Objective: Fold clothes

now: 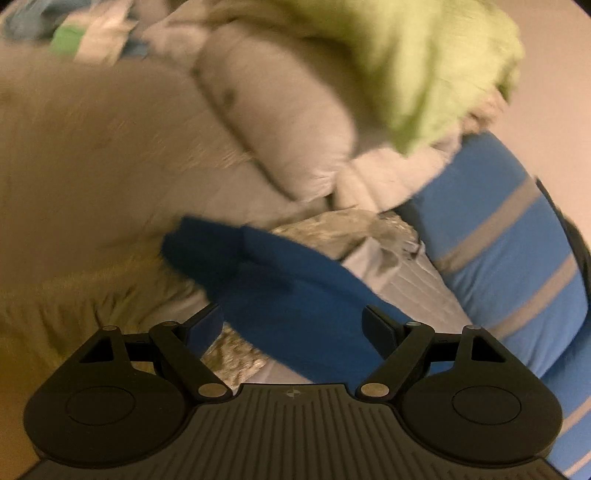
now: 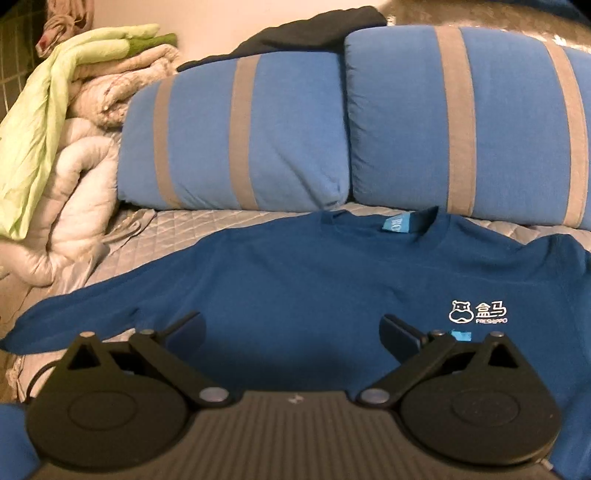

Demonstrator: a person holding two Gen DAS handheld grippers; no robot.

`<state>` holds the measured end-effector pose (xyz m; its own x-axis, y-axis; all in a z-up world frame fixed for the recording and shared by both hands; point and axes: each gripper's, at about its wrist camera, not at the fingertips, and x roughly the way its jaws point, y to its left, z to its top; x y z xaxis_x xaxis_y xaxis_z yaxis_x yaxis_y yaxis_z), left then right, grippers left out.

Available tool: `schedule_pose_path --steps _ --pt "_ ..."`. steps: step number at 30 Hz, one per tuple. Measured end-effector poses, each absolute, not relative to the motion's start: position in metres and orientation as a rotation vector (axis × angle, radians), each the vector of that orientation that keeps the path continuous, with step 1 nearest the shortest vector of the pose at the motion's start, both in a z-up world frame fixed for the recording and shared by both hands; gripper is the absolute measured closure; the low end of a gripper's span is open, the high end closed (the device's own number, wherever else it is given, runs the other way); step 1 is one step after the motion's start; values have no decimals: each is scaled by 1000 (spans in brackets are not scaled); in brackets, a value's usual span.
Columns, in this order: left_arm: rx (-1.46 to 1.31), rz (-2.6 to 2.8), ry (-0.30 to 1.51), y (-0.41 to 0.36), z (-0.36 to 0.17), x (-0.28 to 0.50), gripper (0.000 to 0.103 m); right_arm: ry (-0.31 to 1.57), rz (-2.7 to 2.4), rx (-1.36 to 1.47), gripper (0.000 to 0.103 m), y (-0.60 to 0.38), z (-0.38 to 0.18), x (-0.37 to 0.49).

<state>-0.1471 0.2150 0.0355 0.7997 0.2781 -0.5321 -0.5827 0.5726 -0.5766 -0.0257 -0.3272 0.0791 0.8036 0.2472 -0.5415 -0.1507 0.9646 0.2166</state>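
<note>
A dark blue T-shirt (image 2: pixel 314 266) lies spread flat, front up, on the quilted grey bed cover (image 2: pixel 177 229), collar toward the pillows, with a white logo (image 2: pixel 478 312) on the chest. My right gripper (image 2: pixel 293 332) is open and empty just above the shirt's middle. In the blurred left wrist view, the shirt's sleeve (image 1: pixel 258 273) stretches out ahead of my left gripper (image 1: pixel 295 328), which is open with the sleeve cloth lying between its jaws, not pinched.
Two blue pillows with grey stripes (image 2: pixel 236 129) (image 2: pixel 469 122) stand behind the collar. A pile of white quilts with a light green cloth (image 2: pixel 48 110) sits at the left. A dark garment (image 2: pixel 314 29) lies behind the pillows.
</note>
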Motion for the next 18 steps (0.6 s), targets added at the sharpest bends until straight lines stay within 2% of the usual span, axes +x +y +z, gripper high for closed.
schedule_pose_path --steps 6,10,12,17,18 --pt "-1040 528 316 246 11 -164 22 609 223 173 0 -328 78 -25" --pt "-1160 536 281 263 -6 -168 43 617 216 184 0 -329 77 -24" --pt "-1232 538 266 269 -17 -168 48 618 213 186 0 -329 76 -24" --pt "-1321 527 222 280 -33 -168 51 625 204 185 0 -328 74 -23" --pt "-1329 522 216 281 -34 -167 55 627 203 184 0 -328 74 -23"
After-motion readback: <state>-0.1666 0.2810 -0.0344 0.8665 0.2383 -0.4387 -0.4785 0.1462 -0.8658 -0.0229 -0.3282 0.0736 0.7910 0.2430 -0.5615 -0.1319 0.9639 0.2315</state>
